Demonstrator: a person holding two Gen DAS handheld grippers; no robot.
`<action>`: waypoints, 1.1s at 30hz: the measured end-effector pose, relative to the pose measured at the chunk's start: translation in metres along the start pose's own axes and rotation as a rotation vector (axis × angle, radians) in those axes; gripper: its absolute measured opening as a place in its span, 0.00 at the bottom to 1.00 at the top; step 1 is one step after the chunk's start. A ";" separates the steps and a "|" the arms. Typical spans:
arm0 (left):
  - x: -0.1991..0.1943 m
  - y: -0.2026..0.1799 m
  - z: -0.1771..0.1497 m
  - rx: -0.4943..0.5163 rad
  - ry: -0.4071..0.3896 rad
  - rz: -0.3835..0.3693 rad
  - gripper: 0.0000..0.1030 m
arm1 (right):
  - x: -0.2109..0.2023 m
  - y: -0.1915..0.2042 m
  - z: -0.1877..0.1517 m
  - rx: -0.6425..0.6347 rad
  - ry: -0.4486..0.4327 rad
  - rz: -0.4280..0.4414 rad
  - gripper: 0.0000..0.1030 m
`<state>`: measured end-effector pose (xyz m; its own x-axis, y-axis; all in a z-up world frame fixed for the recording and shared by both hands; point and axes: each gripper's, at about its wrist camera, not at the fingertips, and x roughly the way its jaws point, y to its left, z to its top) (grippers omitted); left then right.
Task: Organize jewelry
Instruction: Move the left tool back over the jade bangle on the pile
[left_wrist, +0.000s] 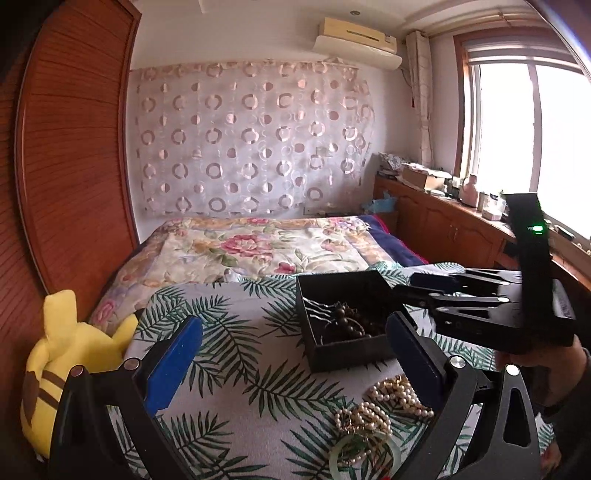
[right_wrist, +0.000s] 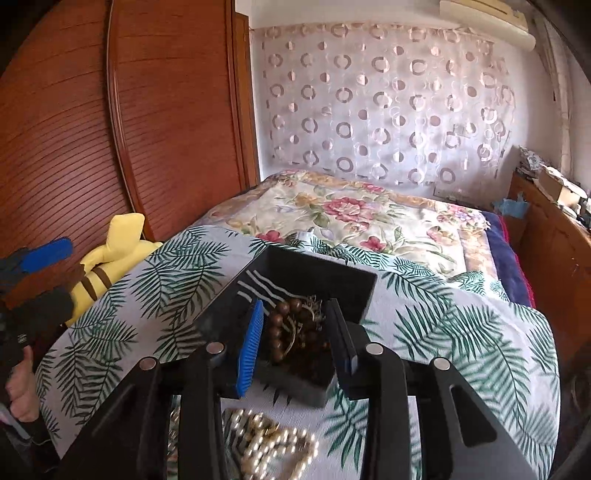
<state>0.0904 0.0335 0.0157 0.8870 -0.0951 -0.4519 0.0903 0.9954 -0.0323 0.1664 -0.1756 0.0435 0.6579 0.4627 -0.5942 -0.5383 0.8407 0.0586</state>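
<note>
Pearl necklaces lie heaped on our palm-print cloth, beside the black box holding wooden beads; our right gripper hovers spread above it, left gripper wide, both empty.

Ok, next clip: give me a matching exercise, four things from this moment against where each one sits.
Things:
1. wooden bead bracelet
2. pearl necklaces
3. yellow plush toy
4. air conditioner

Places:
A. high on the wall above the patterned curtain
B. inside the black box
C. loose on the palm-leaf cloth, nearer the cameras than the box
D. at the bed's edge, by the wooden wardrobe

Pairs: 1-B, 2-C, 3-D, 4-A
</note>
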 end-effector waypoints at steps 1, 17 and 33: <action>0.000 0.000 -0.003 0.001 0.003 -0.002 0.93 | -0.008 0.002 -0.004 0.007 -0.006 -0.001 0.37; -0.006 -0.004 -0.033 -0.007 0.055 -0.011 0.93 | -0.071 0.011 -0.042 0.047 -0.052 -0.064 0.37; 0.004 -0.014 -0.065 0.022 0.152 -0.025 0.93 | -0.096 0.015 -0.062 0.042 -0.095 -0.104 0.50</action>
<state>0.0632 0.0196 -0.0440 0.8059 -0.1151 -0.5808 0.1225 0.9921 -0.0265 0.0624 -0.2251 0.0513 0.7571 0.3955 -0.5200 -0.4434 0.8956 0.0357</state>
